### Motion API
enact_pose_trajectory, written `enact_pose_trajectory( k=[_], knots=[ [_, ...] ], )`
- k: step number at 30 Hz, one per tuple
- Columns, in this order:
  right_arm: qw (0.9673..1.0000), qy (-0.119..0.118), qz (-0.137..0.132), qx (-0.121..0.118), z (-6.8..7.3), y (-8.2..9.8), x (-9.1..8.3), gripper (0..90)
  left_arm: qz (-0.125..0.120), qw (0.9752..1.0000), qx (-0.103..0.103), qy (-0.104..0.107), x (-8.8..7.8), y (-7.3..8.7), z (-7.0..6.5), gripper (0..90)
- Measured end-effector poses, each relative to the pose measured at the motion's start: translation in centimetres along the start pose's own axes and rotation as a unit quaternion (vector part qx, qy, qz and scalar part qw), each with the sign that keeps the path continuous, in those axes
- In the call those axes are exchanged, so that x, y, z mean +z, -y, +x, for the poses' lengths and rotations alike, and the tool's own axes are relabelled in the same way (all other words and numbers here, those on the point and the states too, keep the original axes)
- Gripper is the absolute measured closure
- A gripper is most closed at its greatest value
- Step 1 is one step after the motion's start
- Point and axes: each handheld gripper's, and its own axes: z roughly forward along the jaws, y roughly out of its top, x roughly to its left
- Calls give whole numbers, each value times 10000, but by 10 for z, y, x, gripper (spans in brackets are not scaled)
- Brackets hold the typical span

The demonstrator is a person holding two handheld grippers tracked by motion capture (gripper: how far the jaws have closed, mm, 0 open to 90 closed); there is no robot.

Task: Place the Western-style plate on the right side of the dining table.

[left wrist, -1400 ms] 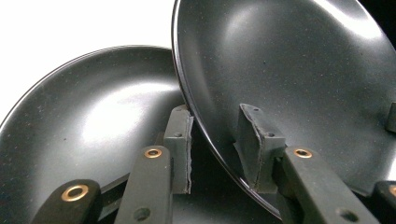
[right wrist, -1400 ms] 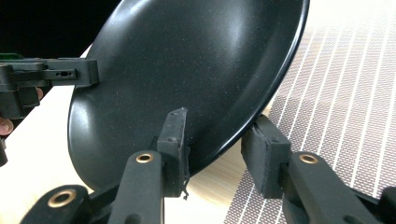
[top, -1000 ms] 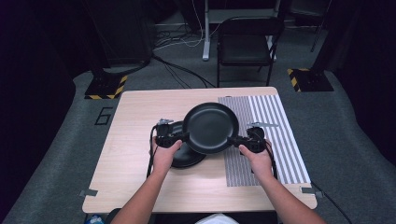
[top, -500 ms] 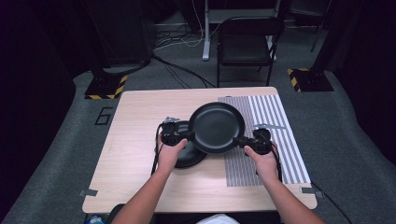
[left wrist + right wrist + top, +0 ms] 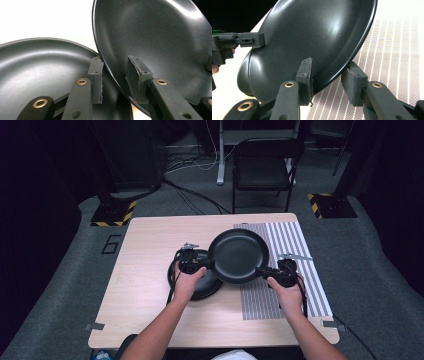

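Black upper plate point(image 5: 238, 255) clamped at opposite rims by left gripper point(image 5: 202, 265) and right gripper point(image 5: 263, 271); keep both hands level, clear lower plate point(image 5: 200, 287).

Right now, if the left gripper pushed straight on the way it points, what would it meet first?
The lifted black plate: the left gripper already clamps its rim and points across it toward the right gripper on the far rim. The second plate lies below that line.

Both forearms reach forward; the left gripper point(image 5: 206, 264) and the right gripper point(image 5: 261, 272) face each other, fingers point(image 5: 96, 80) clamped.
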Motion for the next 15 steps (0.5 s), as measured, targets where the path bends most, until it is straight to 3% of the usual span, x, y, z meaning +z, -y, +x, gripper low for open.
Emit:
enact_pose_trajectory(
  k=[15],
  knots=[
    [9997, 161, -94, 137, -9, 4, -14, 612, 73, 9997, 142, 188, 14, -6, -12, 658]
  ],
)
